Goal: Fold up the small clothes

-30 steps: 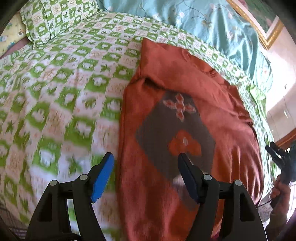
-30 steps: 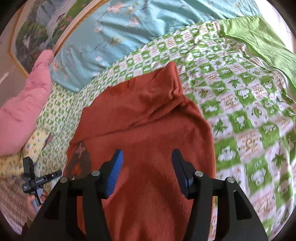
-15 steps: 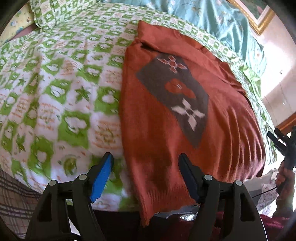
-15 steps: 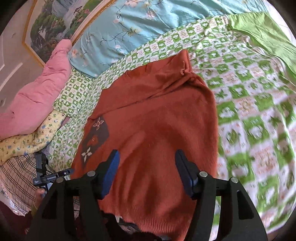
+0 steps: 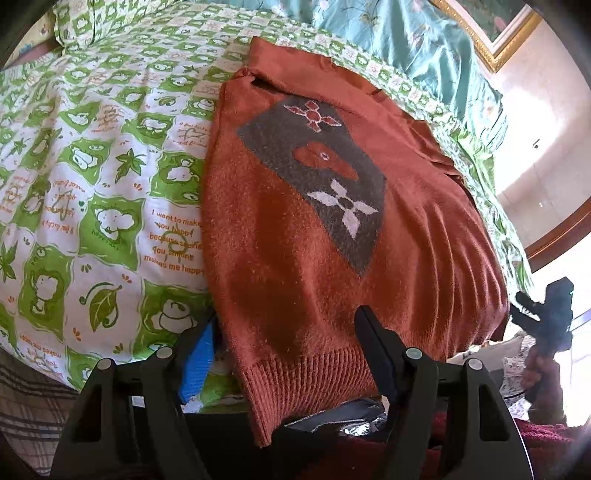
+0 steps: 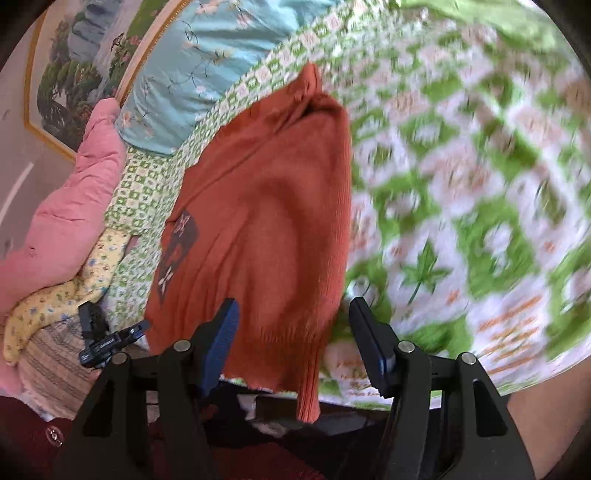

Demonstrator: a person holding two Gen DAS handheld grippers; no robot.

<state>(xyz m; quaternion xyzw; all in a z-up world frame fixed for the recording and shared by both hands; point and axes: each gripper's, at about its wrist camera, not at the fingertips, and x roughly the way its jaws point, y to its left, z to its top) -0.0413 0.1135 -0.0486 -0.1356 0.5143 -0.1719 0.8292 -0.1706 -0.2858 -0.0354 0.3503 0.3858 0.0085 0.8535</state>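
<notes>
A rust-orange sweater (image 5: 280, 236) with a grey diamond patch of flowers lies flat on the green-and-white checked bedspread (image 5: 96, 192). Its ribbed hem hangs over the bed's near edge. My left gripper (image 5: 286, 354) is open at the hem's left corner, with the cloth between its spread fingers and not pinched. The right wrist view is blurred, and in it the sweater (image 6: 266, 229) reaches down to my right gripper (image 6: 295, 341). That gripper is open around the hem's right corner. Each gripper shows in the other's view: the right gripper (image 5: 546, 317) in a hand, the left gripper (image 6: 107, 339) low at the left.
A teal floral quilt (image 5: 406, 48) and a framed picture (image 6: 74, 74) line the bed's far side. A pink quilt (image 6: 55, 221) and a yellow floral pillow (image 6: 55, 302) lie beside the sweater. A green cloth (image 6: 480, 22) lies at the far corner. A checked pillow (image 5: 74, 22) lies far left.
Both grippers have drawn back and down from over the sweater's body to the bed's near edge. The hem now lies between each pair of fingers. Nothing has been grasped.
</notes>
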